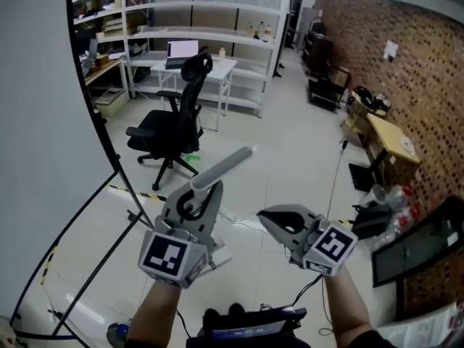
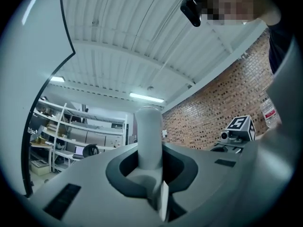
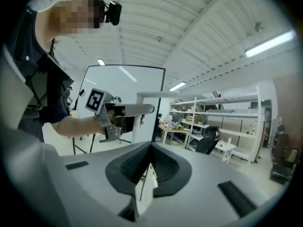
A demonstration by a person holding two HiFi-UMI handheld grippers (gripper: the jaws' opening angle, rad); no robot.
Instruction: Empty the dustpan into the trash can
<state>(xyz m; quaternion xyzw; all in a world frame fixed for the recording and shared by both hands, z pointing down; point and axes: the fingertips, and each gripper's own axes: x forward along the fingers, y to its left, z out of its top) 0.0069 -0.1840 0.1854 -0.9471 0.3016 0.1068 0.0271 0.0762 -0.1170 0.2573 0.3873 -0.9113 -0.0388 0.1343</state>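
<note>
Bright overhead light, fisheye-warped edges

Brick wall (image 1: 406, 64), shelving (image 1: 210, 20), office chair (image 1: 170, 125)

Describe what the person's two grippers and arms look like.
The left gripper and right gripper are light grey with dark-lined jaws. Each carries a cube with black-and-white square markers. The forearms are bare, and a dark short sleeve shows.
</note>
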